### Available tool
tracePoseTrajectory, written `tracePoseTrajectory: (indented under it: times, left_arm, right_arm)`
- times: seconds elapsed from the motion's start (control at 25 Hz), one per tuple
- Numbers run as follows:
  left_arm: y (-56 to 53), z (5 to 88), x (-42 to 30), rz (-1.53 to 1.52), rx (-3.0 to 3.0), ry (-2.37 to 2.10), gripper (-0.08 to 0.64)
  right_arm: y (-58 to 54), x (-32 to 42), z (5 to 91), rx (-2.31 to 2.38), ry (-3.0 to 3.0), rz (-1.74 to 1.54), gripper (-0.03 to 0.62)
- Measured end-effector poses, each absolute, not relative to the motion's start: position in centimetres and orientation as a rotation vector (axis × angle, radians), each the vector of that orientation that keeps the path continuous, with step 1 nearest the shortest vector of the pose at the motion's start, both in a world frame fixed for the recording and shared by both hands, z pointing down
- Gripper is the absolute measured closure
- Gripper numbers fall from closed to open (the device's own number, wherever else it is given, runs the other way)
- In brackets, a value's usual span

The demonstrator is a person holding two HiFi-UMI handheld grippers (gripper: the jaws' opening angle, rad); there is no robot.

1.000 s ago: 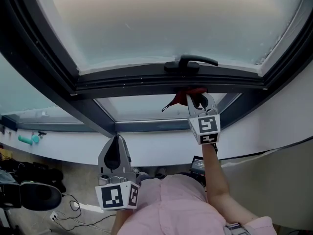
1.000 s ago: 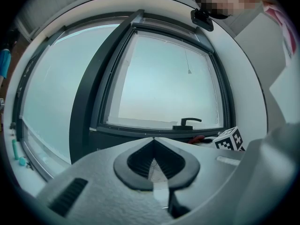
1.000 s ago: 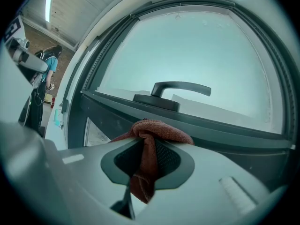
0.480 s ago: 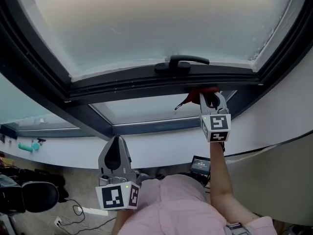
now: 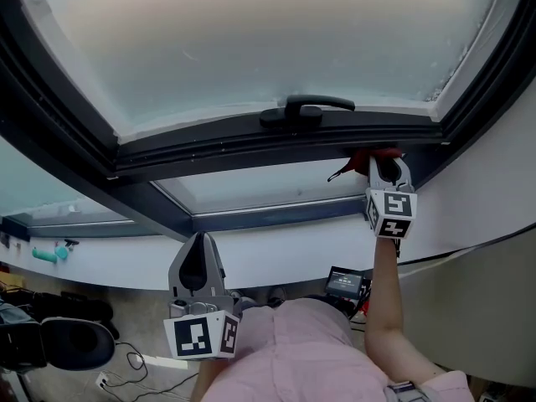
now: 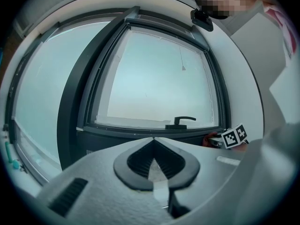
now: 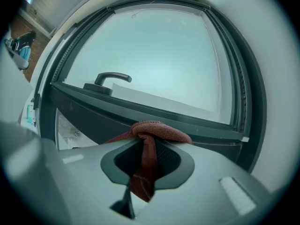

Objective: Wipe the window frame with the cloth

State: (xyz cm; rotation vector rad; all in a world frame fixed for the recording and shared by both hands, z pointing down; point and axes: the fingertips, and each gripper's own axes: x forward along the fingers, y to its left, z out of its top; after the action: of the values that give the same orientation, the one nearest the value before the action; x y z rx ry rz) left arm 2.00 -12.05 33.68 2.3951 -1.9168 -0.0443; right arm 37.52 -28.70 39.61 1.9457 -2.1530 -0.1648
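A: Your right gripper (image 7: 143, 142) has its two jaws clamped on the one rust-red woven cloth (image 7: 157, 129). A strip of it hangs down between the jaws and the rest is bunched over their tips.

B: Agreed, and you have that bunch pressed up to the bottom rail of the dark grey metal window frame (image 7: 187, 121). In the head view the cloth (image 5: 367, 155) sits under the rail (image 5: 218, 145), close to the frame's right-hand corner.

A: Your left gripper (image 6: 153, 140) is different: its two jaws meet at the tips, with nothing between them.

B: Yes, you are holding it (image 5: 199, 239) low by your body, well apart from the frame.

A: Further out, you have one black lever handle (image 5: 306, 107) on the rail, to the left of the cloth and not touching it.

B: The same single handle (image 7: 110, 79) shows up and to the left in the right gripper view. Above it is one large pale frosted pane (image 5: 268, 40), and a smaller pane (image 5: 251, 187) lies below the rail.

A: There are two marker cubes, one on each of your grippers: right (image 5: 391, 214) and left (image 5: 201, 336).
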Motion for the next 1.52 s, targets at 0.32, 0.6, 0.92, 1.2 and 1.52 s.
tracePoseTrajectory:
  times: [0.32,0.6,0.92,1.2,1.52]
  left_arm:
    - [-12.7,33.7,2.4,-0.036,2.399,-1.913,0.563]
    - [-13.2,33.5,3.0,-0.025,2.407,-1.907,0.563]
    - [-13.5,33.7,3.1,-0.018,2.409,-1.894,0.563]
    - [-13.8,33.7,2.8,-0.021,2.413,-1.881,0.563]
    - [-13.8,33.8,2.7,-0.024,2.424,-1.859,0.563]
  right_arm:
    - [-28.8,41.2,39.6,2.004,-2.093,-0.148,0.522]
    - [-28.8,41.4,39.5,1.969,-2.099,-0.169,0.522]
    - [-28.8,42.5,39.5,1.976,-2.076,-0.167,0.522]
    - [-29.2,45.6,39.7,2.058,-2.009,-0.15,0.523]
    - [-29.3,46.7,39.8,2.056,-1.986,-0.163,0.52]
